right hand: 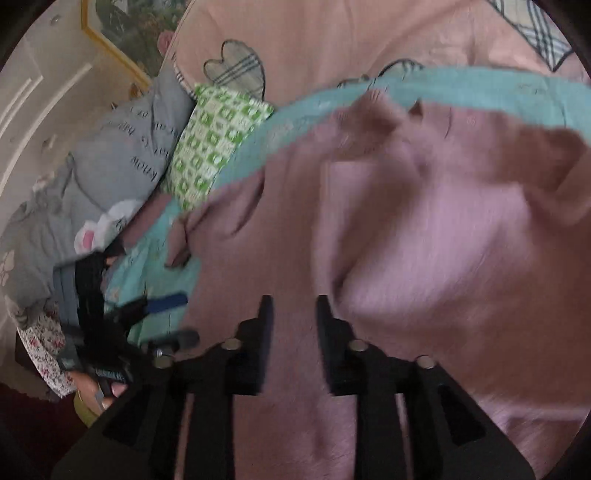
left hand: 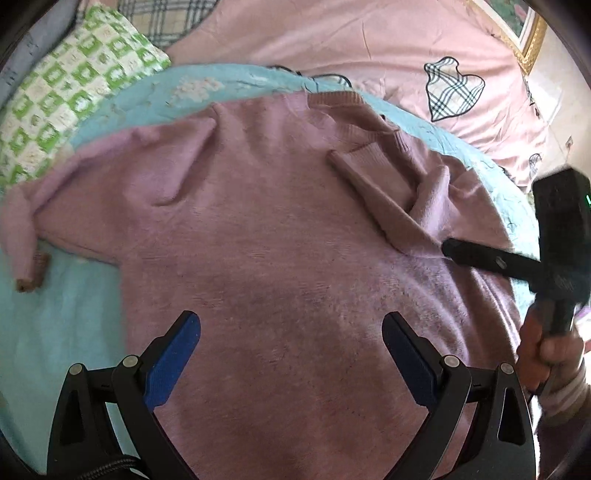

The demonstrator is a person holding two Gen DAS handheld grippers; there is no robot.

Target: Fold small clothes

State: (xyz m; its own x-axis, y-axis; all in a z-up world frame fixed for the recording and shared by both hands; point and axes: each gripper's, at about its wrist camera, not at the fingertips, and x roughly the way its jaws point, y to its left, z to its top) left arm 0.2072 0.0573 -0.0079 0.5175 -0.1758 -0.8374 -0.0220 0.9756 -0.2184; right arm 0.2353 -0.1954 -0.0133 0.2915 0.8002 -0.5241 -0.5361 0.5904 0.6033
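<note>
A mauve knit sweater (left hand: 277, 229) lies spread on a teal blanket (left hand: 55, 325). One sleeve (left hand: 373, 192) is folded in across the chest. The other sleeve (left hand: 22, 236) trails off to the left, its cuff on the blanket. My left gripper (left hand: 291, 326) hovers over the lower body of the sweater, its blue pads (left hand: 177, 354) wide apart and empty. In the right wrist view my right gripper (right hand: 294, 306) stands over the sweater (right hand: 424, 240) with a narrow gap and nothing between its fingers. One of its fingers (left hand: 480, 258) shows at the sweater's right side, held by a hand (left hand: 546, 350).
A pink quilt (left hand: 351, 44) with plaid hearts covers the bed behind. A green-checked cloth (left hand: 74, 96) lies at the blanket's far left corner, with grey printed clothes (right hand: 110, 166) beside it. A framed picture (right hand: 122, 33) hangs on the wall.
</note>
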